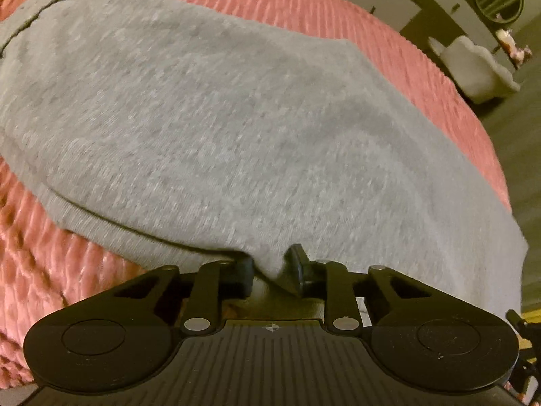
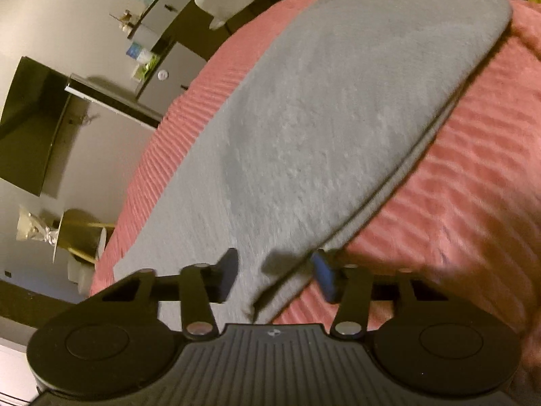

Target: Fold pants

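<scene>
Pants (image 1: 236,128), grey and already doubled lengthwise, lie flat on a bed's pink ribbed bedspread (image 1: 50,264). Left gripper (image 1: 272,269) is clamped on their near edge. Right gripper (image 2: 275,275) straddles a near corner, jaws apart, not yet pinching. Next, likely: close right, then lift both for the fold.

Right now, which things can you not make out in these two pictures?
- Left view: waistband end of the grey pants, cut off by the left edge.
- Right view: whether the right gripper pinches the cloth; motion blur.
- Shelf items: too small.
- Both views: pants' near hem, hidden behind the gripper bodies.
</scene>
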Action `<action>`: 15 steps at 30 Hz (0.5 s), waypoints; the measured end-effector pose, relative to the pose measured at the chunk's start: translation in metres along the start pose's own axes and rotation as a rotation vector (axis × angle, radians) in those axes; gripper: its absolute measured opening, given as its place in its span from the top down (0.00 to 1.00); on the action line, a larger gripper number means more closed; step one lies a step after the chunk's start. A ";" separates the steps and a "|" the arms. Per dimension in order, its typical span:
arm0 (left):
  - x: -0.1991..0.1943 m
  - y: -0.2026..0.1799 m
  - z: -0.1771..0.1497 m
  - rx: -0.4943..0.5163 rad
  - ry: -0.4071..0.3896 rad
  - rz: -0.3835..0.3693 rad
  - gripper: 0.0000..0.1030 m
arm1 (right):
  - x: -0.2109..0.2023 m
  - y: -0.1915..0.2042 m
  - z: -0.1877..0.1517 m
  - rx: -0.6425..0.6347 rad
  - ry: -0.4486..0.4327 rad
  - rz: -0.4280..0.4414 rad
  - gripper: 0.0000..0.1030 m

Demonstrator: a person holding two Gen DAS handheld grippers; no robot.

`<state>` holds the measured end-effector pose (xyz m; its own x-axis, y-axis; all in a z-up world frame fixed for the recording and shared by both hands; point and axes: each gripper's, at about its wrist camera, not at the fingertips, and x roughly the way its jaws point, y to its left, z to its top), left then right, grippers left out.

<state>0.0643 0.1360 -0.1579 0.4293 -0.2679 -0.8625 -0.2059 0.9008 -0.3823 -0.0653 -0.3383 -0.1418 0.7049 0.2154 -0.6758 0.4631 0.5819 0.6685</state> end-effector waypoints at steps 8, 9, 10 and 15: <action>-0.005 0.012 -0.003 -0.023 0.001 -0.019 0.79 | 0.022 0.009 0.004 -0.112 -0.019 -0.099 0.85; -0.005 0.011 -0.003 -0.017 0.000 -0.013 0.79 | 0.023 0.014 0.004 -0.142 -0.025 -0.108 0.86; -0.005 0.011 -0.004 -0.013 0.001 -0.006 0.79 | 0.023 0.016 0.003 -0.159 -0.030 -0.115 0.87; -0.001 0.006 -0.003 -0.004 0.002 -0.001 0.79 | 0.026 0.016 0.007 -0.166 -0.029 -0.117 0.87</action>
<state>0.0604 0.1406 -0.1602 0.4281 -0.2697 -0.8625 -0.2090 0.8990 -0.3848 -0.0359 -0.3289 -0.1472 0.6677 0.1169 -0.7352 0.4501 0.7232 0.5238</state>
